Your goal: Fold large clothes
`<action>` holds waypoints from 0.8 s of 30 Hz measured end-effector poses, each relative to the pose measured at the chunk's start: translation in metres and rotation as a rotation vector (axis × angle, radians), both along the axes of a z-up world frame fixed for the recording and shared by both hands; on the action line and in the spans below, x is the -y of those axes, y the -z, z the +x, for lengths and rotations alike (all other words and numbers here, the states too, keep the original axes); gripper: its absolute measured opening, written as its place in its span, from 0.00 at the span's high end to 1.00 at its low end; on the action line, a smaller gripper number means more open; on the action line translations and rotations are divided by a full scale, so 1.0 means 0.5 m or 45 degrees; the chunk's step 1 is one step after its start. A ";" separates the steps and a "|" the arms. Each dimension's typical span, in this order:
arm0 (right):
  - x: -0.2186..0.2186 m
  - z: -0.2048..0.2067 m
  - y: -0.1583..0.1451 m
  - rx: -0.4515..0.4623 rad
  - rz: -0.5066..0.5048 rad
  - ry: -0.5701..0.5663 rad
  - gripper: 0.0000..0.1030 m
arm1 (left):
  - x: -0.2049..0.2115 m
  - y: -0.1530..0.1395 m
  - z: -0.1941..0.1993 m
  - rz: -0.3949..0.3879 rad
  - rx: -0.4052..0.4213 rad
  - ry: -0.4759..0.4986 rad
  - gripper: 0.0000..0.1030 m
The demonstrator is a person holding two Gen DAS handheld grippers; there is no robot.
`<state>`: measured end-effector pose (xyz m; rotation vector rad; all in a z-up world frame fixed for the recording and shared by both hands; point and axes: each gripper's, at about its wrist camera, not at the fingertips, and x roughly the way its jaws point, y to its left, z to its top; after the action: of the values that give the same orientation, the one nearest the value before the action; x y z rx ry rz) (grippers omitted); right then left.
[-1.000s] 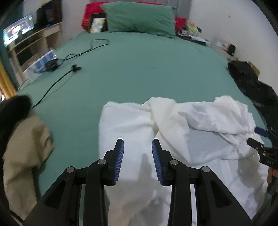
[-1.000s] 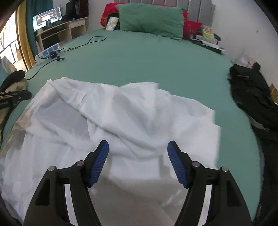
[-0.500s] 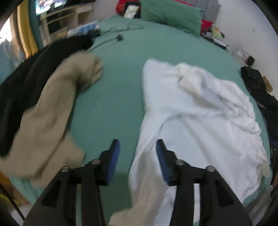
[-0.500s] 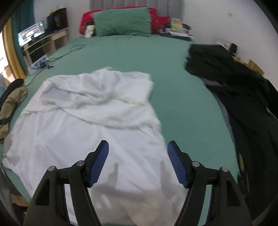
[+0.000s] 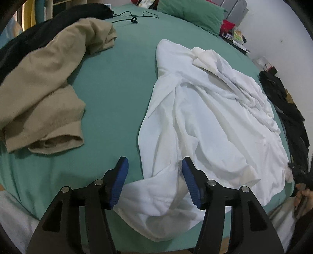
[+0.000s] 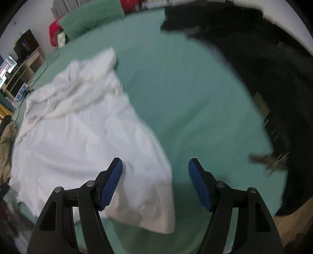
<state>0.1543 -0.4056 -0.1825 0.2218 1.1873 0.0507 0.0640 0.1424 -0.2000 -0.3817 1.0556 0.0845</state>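
Note:
A large white garment lies crumpled on the green bed sheet, its near end hanging over the bed's front edge. My left gripper is open and empty, its jaws on either side of the garment's near left corner, just above it. In the right wrist view the same white garment lies to the left. My right gripper is open and empty over the garment's near right corner and the green sheet. That view is blurred.
A beige garment and black cloth lie at the left of the bed. Black clothes cover the right side. A green pillow and a black cable are at the far end. Shelves stand at left.
Both grippers have pulled back to the bed's near edge and swung outward, left to the left corner, right to the right corner. The left jaws have opened wider.

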 end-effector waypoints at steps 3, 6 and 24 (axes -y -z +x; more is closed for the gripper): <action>-0.018 -0.008 0.010 -0.024 -0.040 -0.040 0.32 | -0.005 0.012 -0.002 -0.019 -0.010 0.001 0.41; -0.022 -0.019 0.014 -0.008 -0.050 -0.039 0.32 | 0.010 0.007 0.001 0.056 -0.040 0.042 0.41; -0.099 -0.058 0.023 0.131 -0.105 -0.040 0.62 | -0.020 0.004 -0.031 -0.246 0.013 -0.031 0.41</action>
<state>0.1255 -0.3559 -0.1938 0.1262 1.0883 0.0399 0.0485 0.1523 -0.2023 -0.5691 1.0522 0.0021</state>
